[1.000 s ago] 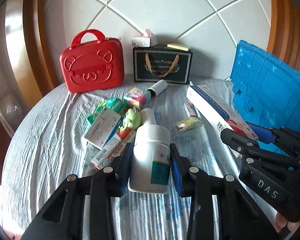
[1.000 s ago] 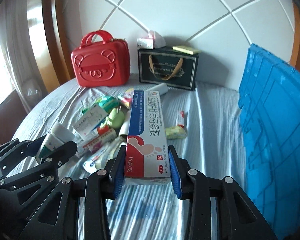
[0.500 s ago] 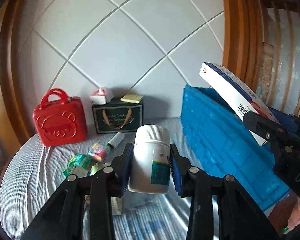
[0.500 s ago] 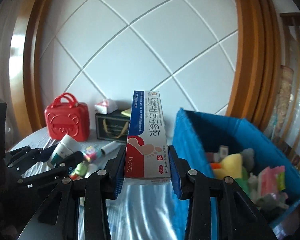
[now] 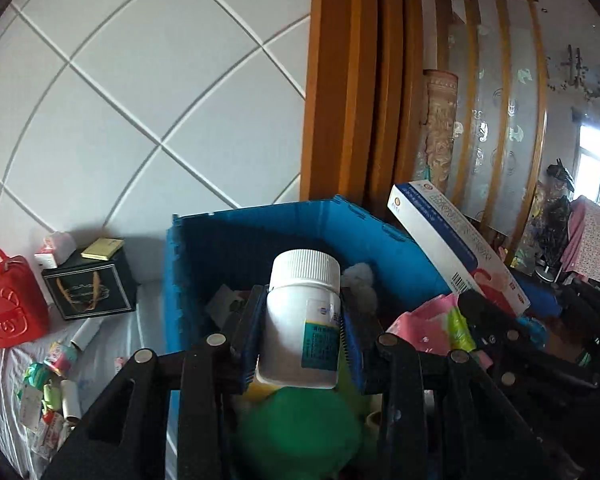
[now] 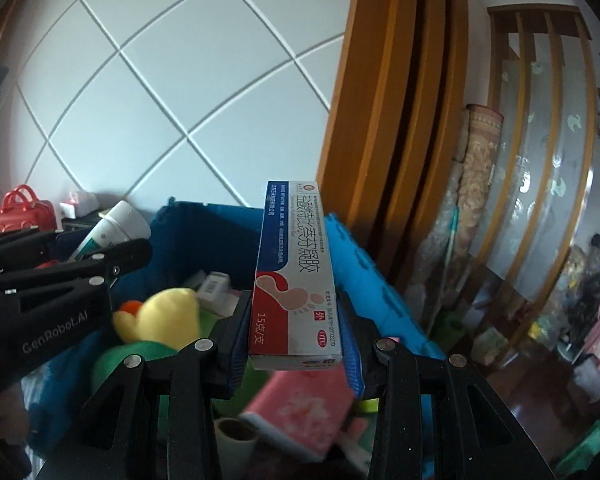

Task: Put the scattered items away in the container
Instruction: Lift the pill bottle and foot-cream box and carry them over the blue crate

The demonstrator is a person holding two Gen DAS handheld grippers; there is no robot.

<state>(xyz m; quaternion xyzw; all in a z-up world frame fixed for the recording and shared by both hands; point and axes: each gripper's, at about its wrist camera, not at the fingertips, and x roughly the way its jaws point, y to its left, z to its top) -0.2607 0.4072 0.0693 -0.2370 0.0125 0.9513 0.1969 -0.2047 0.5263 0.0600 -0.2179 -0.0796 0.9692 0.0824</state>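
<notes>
My left gripper (image 5: 300, 336) is shut on a white pill bottle (image 5: 302, 316) and holds it above the open blue crate (image 5: 220, 248). My right gripper (image 6: 296, 340) is shut on a long blue, white and red ointment box (image 6: 294, 276), also over the crate (image 6: 360, 264). The box shows in the left wrist view (image 5: 456, 248), and the bottle in the right wrist view (image 6: 112, 228). Inside the crate lie a yellow plush duck (image 6: 160, 316), a pink packet (image 6: 304, 412) and other items. Scattered small items (image 5: 52, 384) lie on the bed to the left.
A red bear case (image 5: 8, 300) and a dark gift box (image 5: 88, 288) stand against the tiled wall at the left. Wooden frames (image 5: 356, 80) rise behind the crate. Room clutter fills the far right.
Both grippers have swung right from the bed and now hang over the crate's opening, each still holding its item. The crate's contents came into view.
</notes>
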